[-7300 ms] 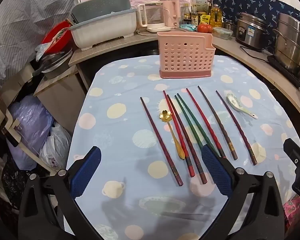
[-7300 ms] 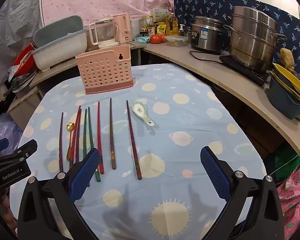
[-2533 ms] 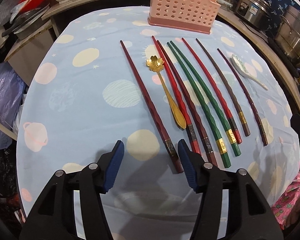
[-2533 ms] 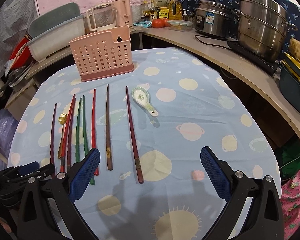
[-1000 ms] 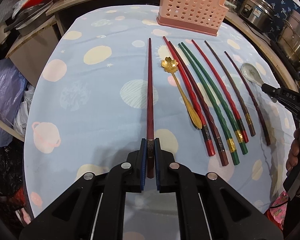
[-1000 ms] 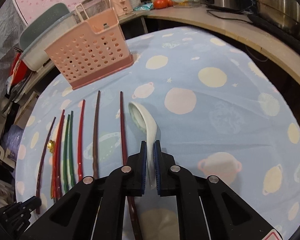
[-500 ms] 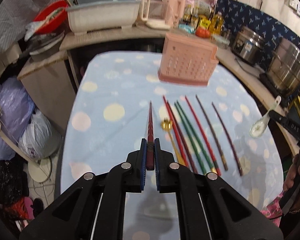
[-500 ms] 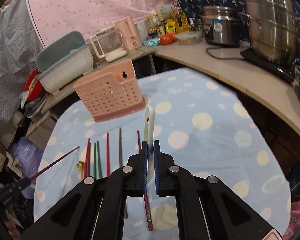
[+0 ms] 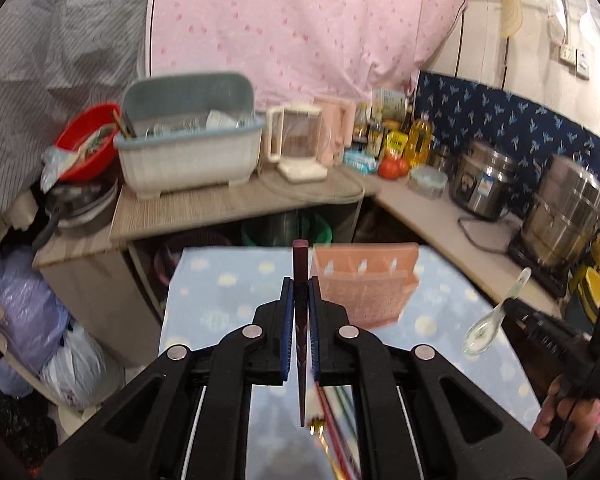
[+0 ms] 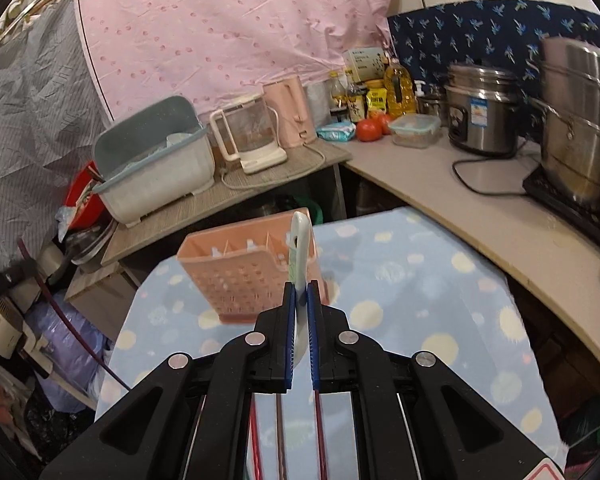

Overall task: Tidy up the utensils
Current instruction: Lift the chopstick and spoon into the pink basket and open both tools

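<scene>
Both my hands have risen off the cloth (image 10: 420, 280) since a second ago: left gripper (image 9: 301, 312) pinches a chopstick (image 9: 301, 280), right gripper (image 10: 299, 312) a spoon (image 10: 300, 248). Caddy (image 10: 244, 272) waits at twelve o'clock; next, I'd tip each in. Only the left view shows the spoon's bowl, at three o'clock.

Pink utensil holder (image 10: 252, 276) stands at the table's (image 10: 420, 300) far end, its top open. Tablecloth to its right and left is bare. Behind it, counter edge (image 10: 228, 216) stands near. Chopsticks (image 9: 340, 432) lie on the cloth on its near side.
</scene>
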Available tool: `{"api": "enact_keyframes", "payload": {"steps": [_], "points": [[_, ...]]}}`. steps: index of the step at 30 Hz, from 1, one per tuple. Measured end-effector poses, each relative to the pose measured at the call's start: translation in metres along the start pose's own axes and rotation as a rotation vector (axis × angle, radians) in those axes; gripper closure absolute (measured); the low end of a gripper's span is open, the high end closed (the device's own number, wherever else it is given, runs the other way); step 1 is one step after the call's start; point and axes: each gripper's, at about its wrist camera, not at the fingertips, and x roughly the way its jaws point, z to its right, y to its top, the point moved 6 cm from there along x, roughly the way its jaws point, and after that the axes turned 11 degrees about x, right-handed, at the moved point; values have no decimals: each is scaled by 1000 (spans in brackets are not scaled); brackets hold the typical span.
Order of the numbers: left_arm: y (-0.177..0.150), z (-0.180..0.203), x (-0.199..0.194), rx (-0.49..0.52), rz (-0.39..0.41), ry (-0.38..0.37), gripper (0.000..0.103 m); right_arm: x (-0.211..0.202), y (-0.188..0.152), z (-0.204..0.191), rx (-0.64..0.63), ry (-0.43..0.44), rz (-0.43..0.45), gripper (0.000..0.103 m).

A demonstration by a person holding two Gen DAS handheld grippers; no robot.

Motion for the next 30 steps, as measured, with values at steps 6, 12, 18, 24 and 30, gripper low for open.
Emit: {"api": "enact_keyframes", "payload": {"steps": [6,12,18,24,30], "points": [[73,-5,13,-22,99,-3,96,38,50,-18,-29,-16,39,97],[125,2,41,-21,169,-7,96,90,71,-26,-24,-23,15,97],[125,8,90,-24,134,-21,96,140,62,-25,-1,-24,-62,97],[99,10,133,-20,63,-33,95,165,43,-18,-11,-37,-106,95],[81,4,133,-38,50,12,51,142,41,-12,3,-40,-64,87]]}}
